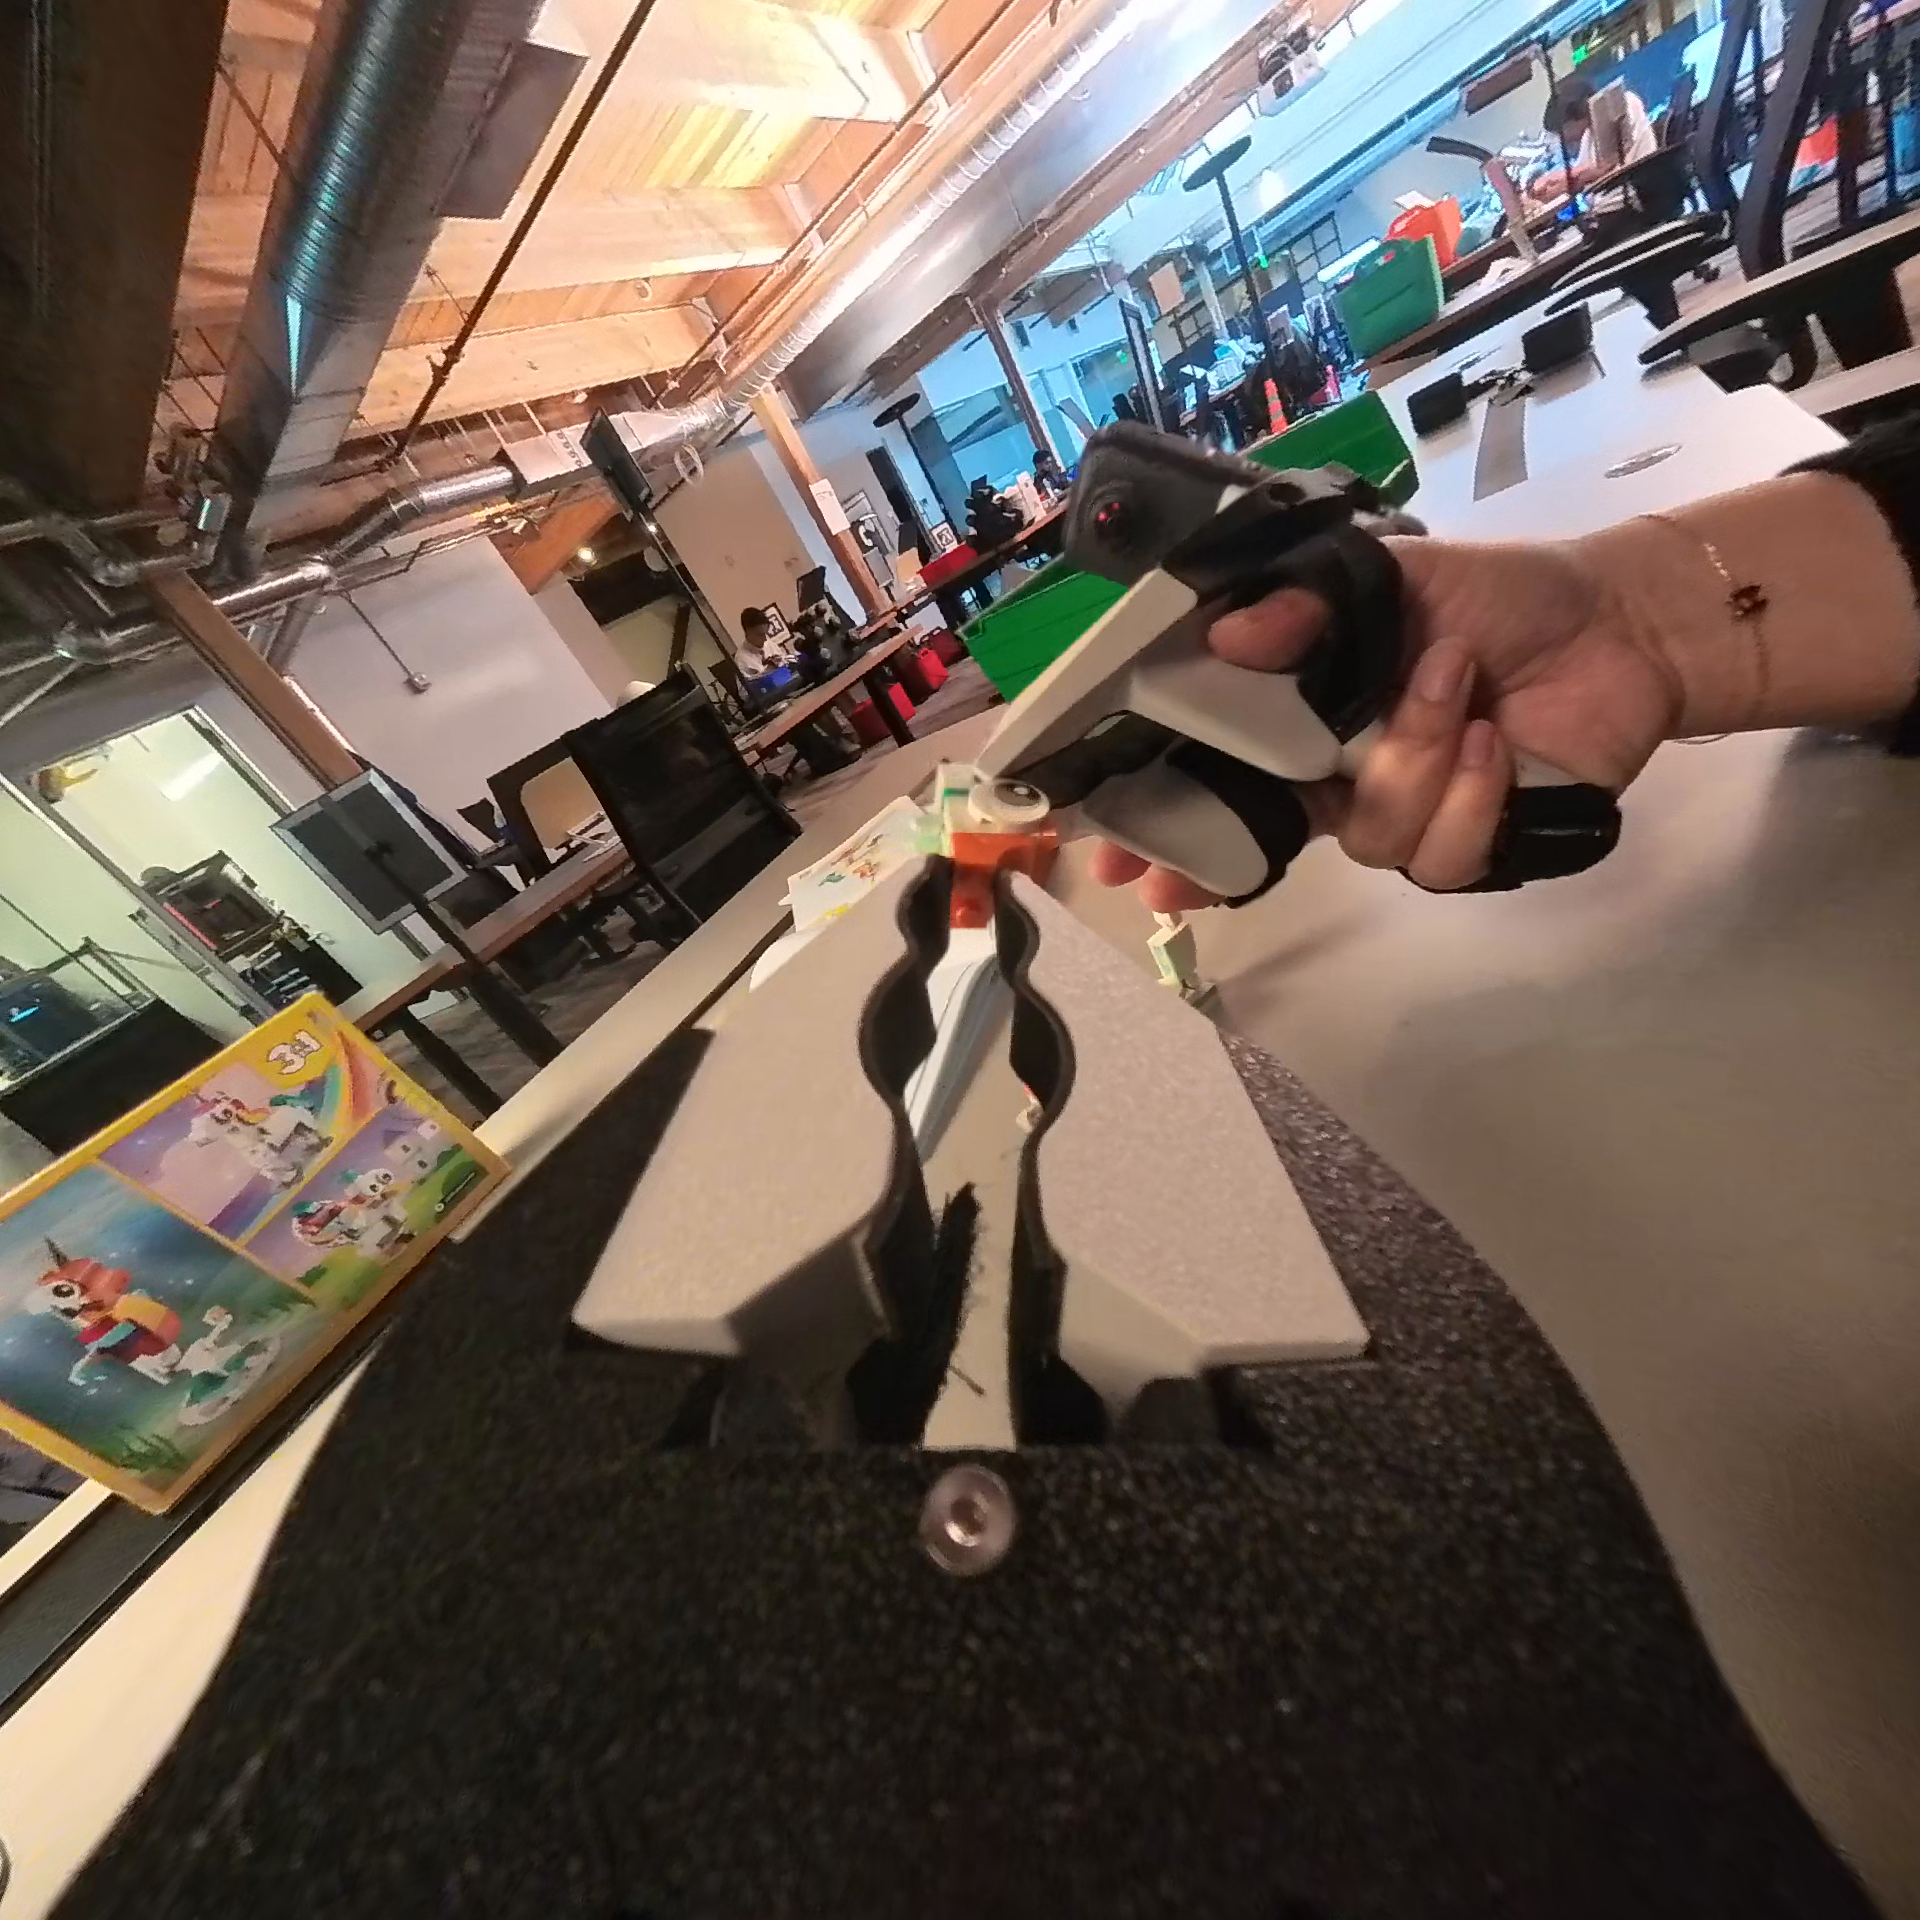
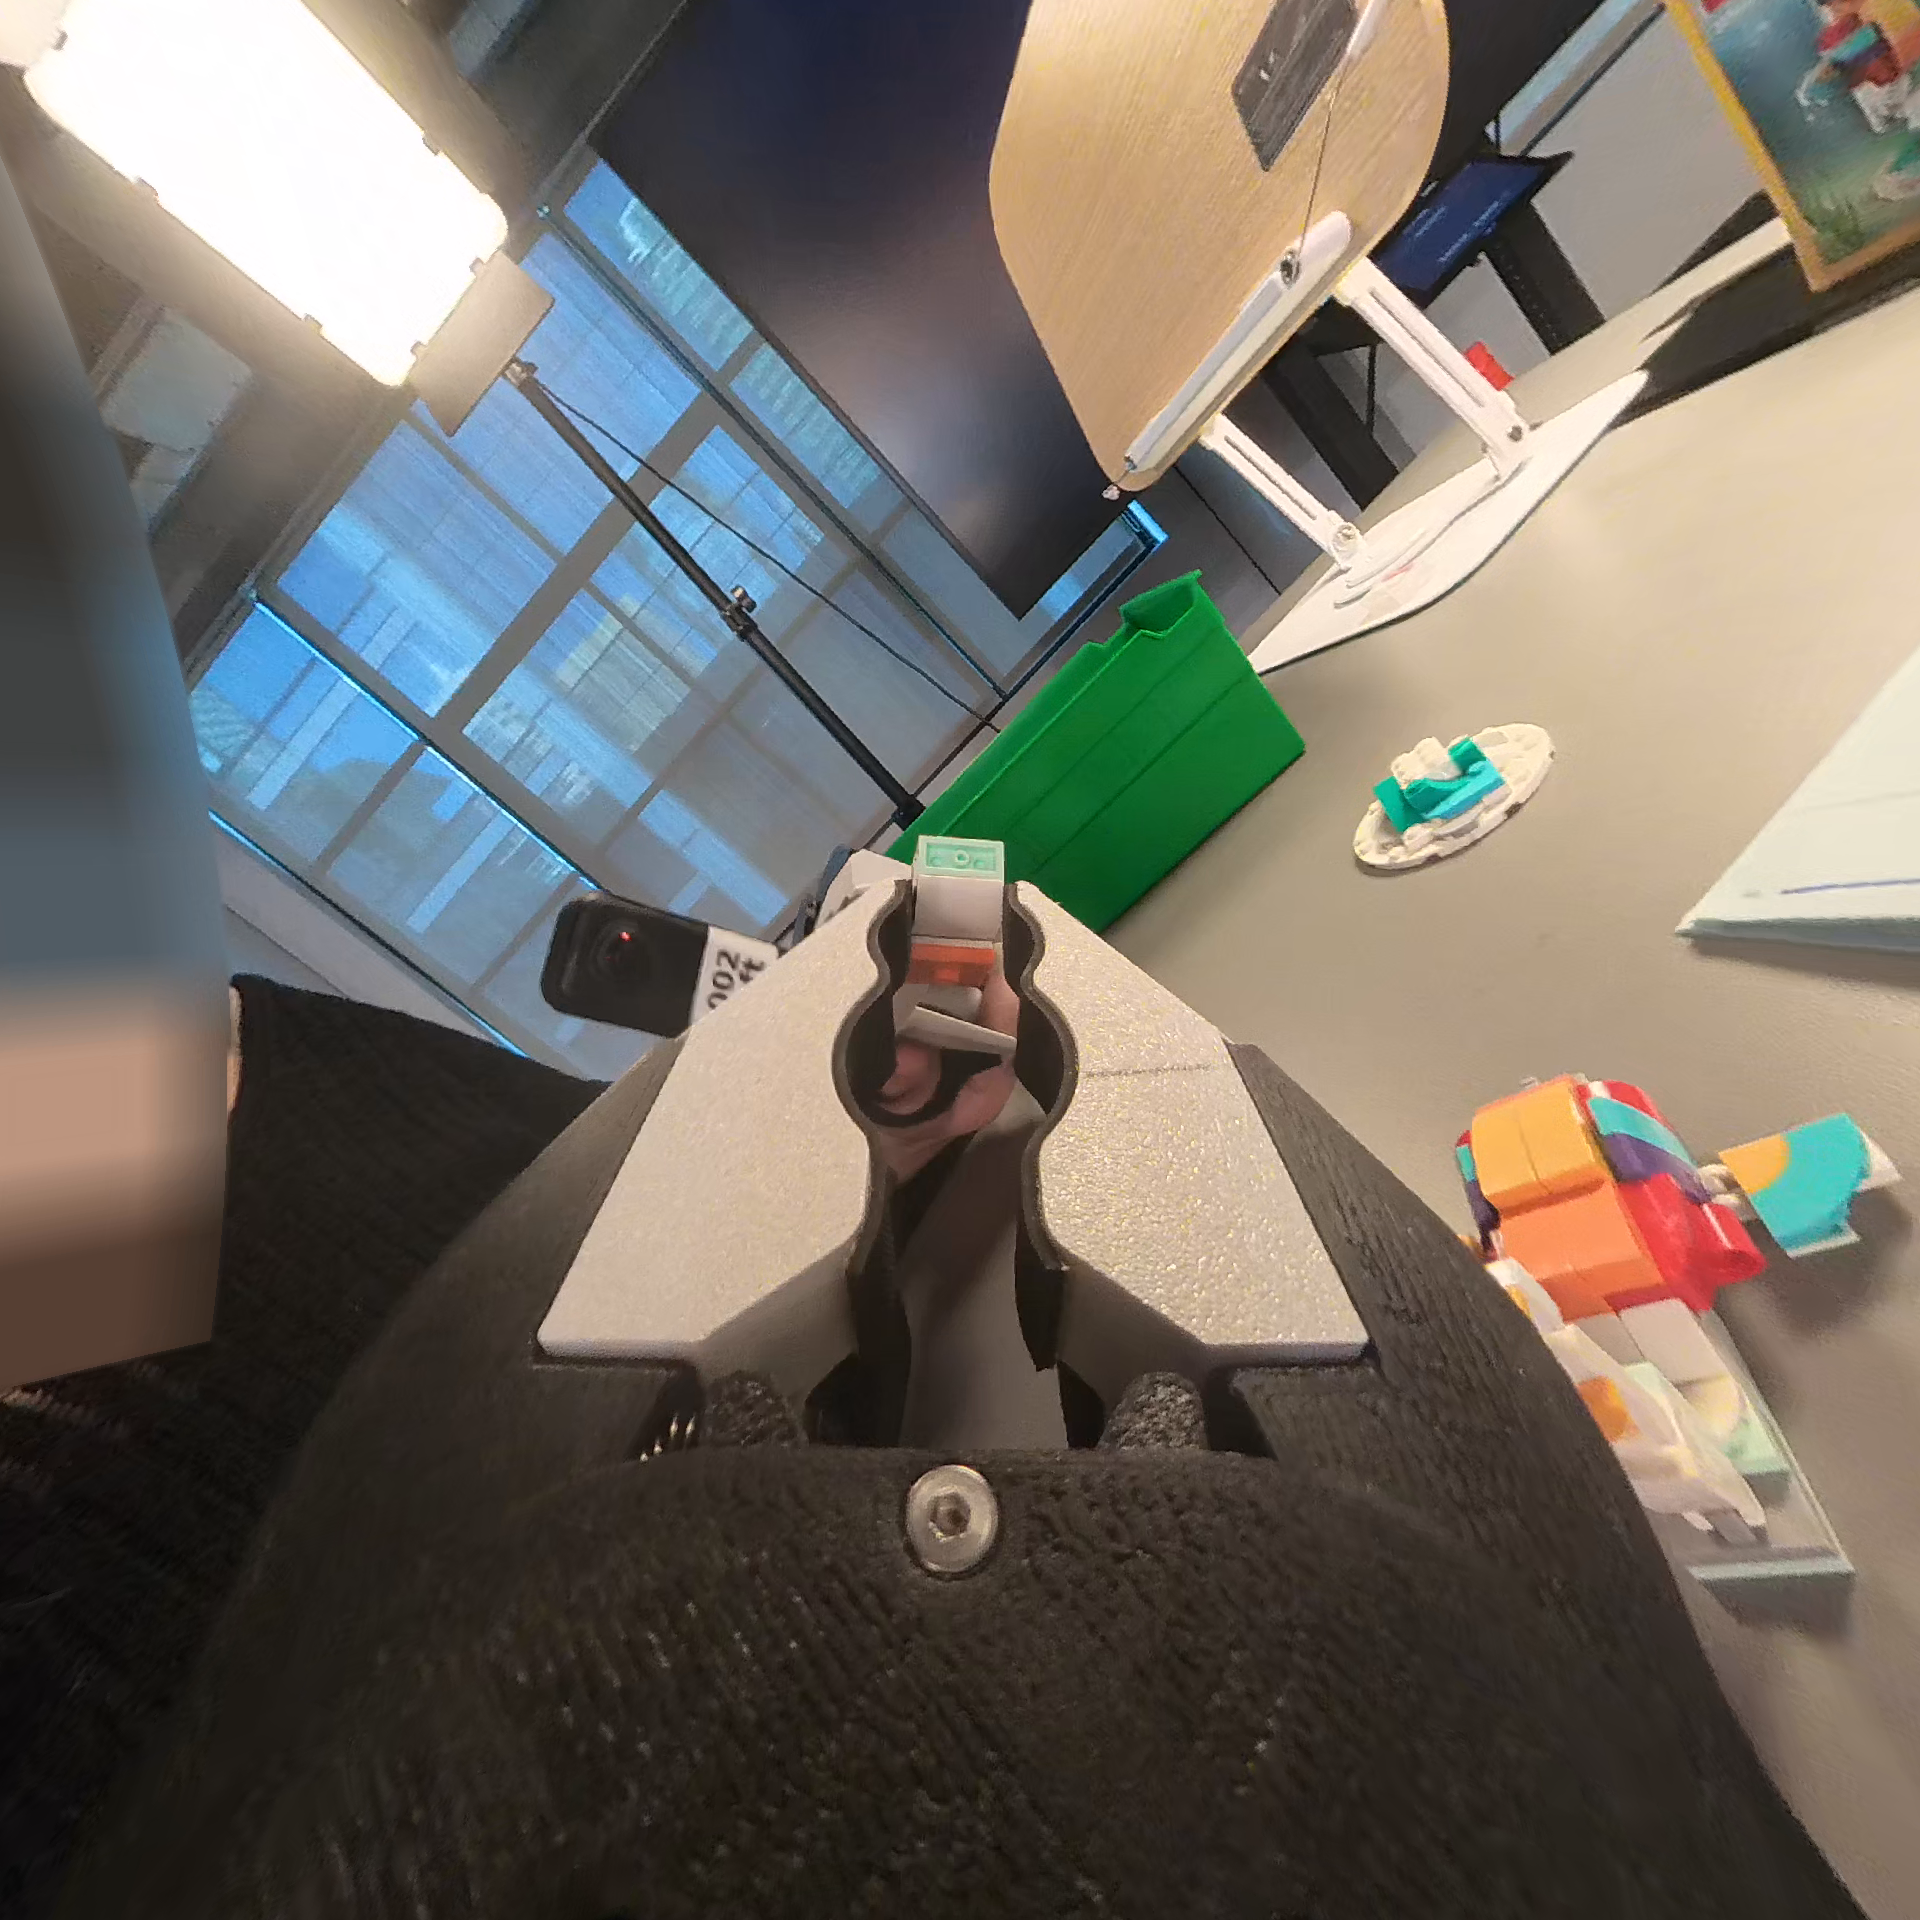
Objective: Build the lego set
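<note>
A small lego assembly has an orange block, a white part with a round eye and a mint green piece. My left gripper is shut on its orange block. My right gripper, held in a hand, comes in from the right and grips the white upper part. In the right wrist view my right gripper is shut on the same assembly, with the mint green piece sticking out past the tips. The assembly is held above the table.
A small white and green piece lies on the grey table. A colourful lego body and a round white plate with teal bricks lie to the right. There is also a green bin, a sheet of paper, a lego box and a booklet. My two grippers' fingertips are within a few centimetres of each other.
</note>
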Demonstrator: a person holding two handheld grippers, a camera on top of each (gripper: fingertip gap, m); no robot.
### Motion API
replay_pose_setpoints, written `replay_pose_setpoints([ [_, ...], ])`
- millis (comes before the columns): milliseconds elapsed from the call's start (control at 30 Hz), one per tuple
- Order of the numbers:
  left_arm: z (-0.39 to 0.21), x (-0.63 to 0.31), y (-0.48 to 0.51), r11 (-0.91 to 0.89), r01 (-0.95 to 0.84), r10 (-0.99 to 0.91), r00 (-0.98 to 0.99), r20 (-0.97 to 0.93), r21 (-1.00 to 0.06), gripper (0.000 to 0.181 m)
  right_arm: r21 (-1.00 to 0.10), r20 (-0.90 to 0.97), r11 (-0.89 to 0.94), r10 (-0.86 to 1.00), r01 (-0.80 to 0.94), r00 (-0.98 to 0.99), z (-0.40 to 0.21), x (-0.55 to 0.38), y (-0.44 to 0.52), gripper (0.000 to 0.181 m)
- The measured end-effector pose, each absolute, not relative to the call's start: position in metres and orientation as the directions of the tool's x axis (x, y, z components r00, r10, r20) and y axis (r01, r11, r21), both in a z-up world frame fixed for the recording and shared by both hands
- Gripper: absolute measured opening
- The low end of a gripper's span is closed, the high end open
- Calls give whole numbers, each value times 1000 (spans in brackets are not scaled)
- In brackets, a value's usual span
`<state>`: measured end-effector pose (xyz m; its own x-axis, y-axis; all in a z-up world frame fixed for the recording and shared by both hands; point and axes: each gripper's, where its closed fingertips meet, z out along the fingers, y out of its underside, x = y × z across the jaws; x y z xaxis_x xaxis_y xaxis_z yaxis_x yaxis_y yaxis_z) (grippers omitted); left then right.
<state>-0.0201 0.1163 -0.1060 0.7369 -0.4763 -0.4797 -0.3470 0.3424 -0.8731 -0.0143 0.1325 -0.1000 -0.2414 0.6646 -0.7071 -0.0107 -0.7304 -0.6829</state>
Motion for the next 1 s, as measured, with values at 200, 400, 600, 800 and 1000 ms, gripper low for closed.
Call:
replay_pose_setpoints([
  [200, -104, -30, 120, 266, -244, -540, 763, -354, -932, 5, -817, -553, -573, 812, -70, -188, -91, -6, 139, 29],
  [400, -131, -12, 111, 56, -171, -767, 623, -152, -984, 5, -998, -54, -51, 996, 36, -68, -108, 4, 133, 40],
  [600, -144, 5, 96, -2, -181, -859, 504, -91, -984, 5, -990, 107, 123, 975, 75, -194, -121, 11, 110, 40],
  [800, -149, 7, 92, -10, -199, -875, 476, -88, -980, 5, -972, 162, 200, 953, 127, -256, -135, 13, 99, 37],
  [1000, -149, 7, 92, -5, -207, -877, 470, -96, -978, 5, -962, 171, 223, 944, 160, -284, -143, 11, 92, 31],
])
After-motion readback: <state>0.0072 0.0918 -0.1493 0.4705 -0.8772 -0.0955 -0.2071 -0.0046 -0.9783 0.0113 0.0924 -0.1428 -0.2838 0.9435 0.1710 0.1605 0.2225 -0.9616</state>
